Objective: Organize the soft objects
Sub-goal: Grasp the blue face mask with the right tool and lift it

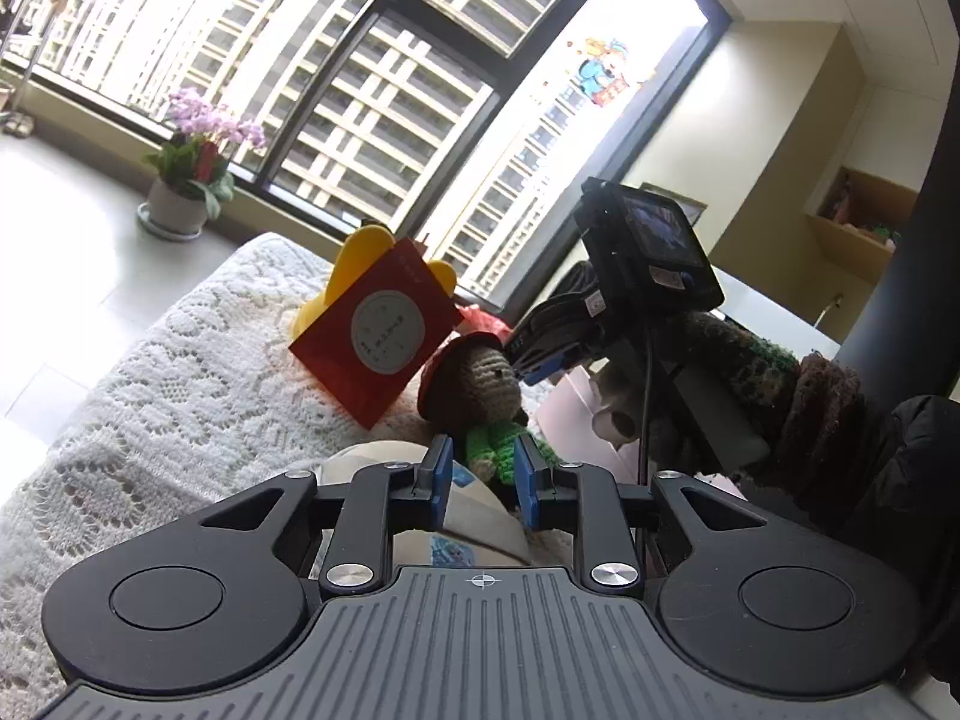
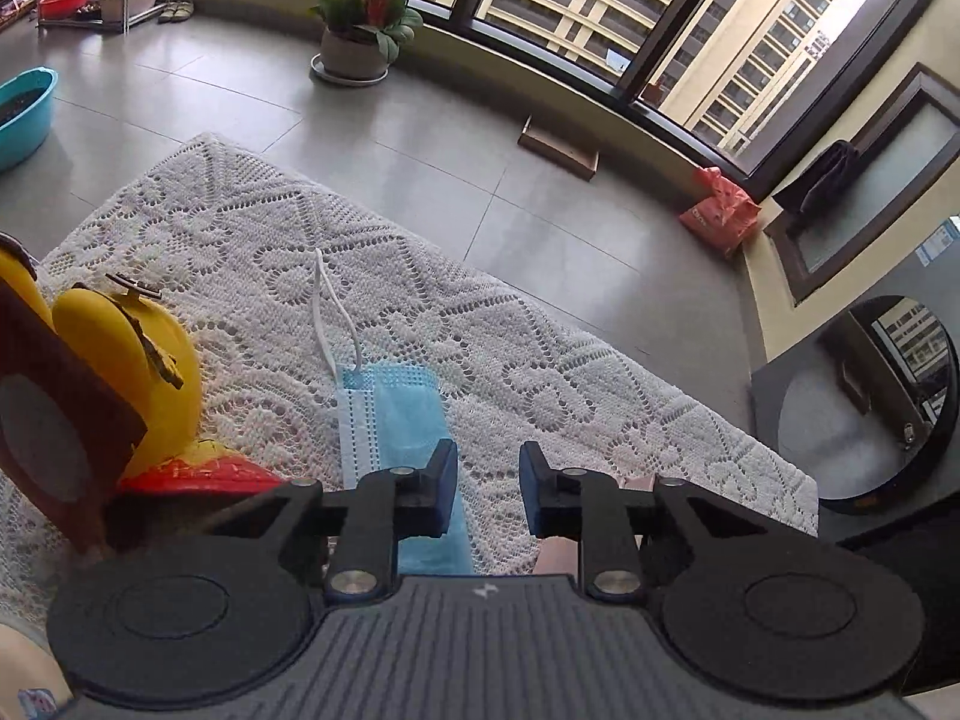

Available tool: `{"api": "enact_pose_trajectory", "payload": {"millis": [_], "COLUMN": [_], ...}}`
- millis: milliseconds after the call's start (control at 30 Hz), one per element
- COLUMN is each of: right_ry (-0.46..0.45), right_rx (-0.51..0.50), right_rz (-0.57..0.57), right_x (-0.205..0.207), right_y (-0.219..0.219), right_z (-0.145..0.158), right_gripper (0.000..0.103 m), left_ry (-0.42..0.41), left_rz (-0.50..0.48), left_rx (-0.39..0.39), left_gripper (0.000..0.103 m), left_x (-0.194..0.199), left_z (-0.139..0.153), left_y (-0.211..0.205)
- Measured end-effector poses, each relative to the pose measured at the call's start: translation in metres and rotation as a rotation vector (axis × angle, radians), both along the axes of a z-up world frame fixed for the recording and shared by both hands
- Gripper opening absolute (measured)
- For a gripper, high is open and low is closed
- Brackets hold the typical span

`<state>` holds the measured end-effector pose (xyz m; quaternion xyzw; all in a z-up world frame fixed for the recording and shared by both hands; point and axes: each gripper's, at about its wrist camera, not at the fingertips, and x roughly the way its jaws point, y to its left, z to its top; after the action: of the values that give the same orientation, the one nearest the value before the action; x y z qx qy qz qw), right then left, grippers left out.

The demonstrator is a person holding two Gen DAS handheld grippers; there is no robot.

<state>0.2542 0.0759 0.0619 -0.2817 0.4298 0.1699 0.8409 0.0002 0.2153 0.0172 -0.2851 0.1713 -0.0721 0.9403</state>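
Note:
A crocheted doll (image 1: pixel 480 390) with a red hat and green top lies on the white lace cloth (image 1: pixel 180 372). My left gripper (image 1: pixel 480 480) is open, its jaws just short of the doll's green body, above a beige soft item (image 1: pixel 474 516). My right gripper shows in the left wrist view (image 1: pixel 540 354) beside the doll's head. In the right wrist view my right gripper (image 2: pixel 486 483) is open and empty above a folded blue face mask (image 2: pixel 390 414) on the lace cloth (image 2: pixel 540 372). A yellow plush (image 2: pixel 132 366) sits at left.
A red card with a white disc (image 1: pixel 378 336) leans on the yellow plush (image 1: pixel 354 276). A flower pot (image 2: pixel 360 30) stands on the tiled floor by the window. A teal basin (image 2: pixel 24 114), a pink bag (image 2: pixel 720 210) and a round mirror (image 2: pixel 870 402) are around the cloth.

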Motion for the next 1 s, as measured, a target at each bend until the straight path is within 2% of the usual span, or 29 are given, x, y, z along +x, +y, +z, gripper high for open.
{"api": "enact_pose_trajectory", "payload": {"millis": [133, 233, 433, 567, 667, 733, 767, 800, 867, 933, 1000], "right_ry": [0.097, 0.117, 0.259, 0.273, 0.328, 0.324, 0.291, 0.252, 0.153, 0.093, 0.088], "right_rx": [0.028, 0.039, 0.113, 0.144, 0.199, 0.216, 0.215, 0.201, 0.140, 0.083, 0.021], "right_rz": [-0.038, -0.022, 0.023, 0.057, 0.093, 0.166, 0.208, 0.244, 0.313, 0.361, 0.388], "right_x": [0.011, 0.002, -0.036, -0.066, -0.080, -0.090, -0.097, -0.102, -0.114, -0.122, -0.124], "right_y": [-0.007, -0.010, -0.018, -0.030, -0.042, -0.047, -0.049, -0.050, -0.050, -0.052, -0.053], "right_z": [-0.010, -0.009, -0.003, 0.001, 0.003, 0.012, 0.019, 0.024, 0.034, 0.036, 0.030], "right_gripper": [0.015, 0.014, 0.012, 0.013, 0.013, 0.013, 0.022, 0.038, 0.058, 0.059, 0.059], "left_ry": [0.000, -0.006, 0.000, 0.008, 0.014, 0.012, 0.012, 0.012, 0.016, 0.020, 0.017], "left_rz": [0.023, 0.036, 0.049, 0.052, 0.056, 0.059, 0.061, 0.060, 0.058, 0.057, 0.059], "left_rx": [-0.013, -0.019, -0.007, 0.002, 0.012, 0.018, 0.022, 0.023, 0.025, 0.024, 0.022], "left_gripper": [0.024, 0.024, 0.024, 0.024, 0.024, 0.024, 0.024, 0.024, 0.025, 0.025, 0.025], "left_x": [-0.003, -0.006, -0.006, -0.006, -0.007, -0.007, -0.007, -0.007, -0.006, -0.005, -0.007], "left_z": [0.002, 0.004, 0.004, 0.006, 0.006, 0.007, 0.007, 0.007, 0.007, 0.006, 0.006], "left_y": [0.005, 0.009, 0.005, 0.002, -0.001, -0.002, -0.002, -0.003, -0.004, -0.004, -0.004]}}
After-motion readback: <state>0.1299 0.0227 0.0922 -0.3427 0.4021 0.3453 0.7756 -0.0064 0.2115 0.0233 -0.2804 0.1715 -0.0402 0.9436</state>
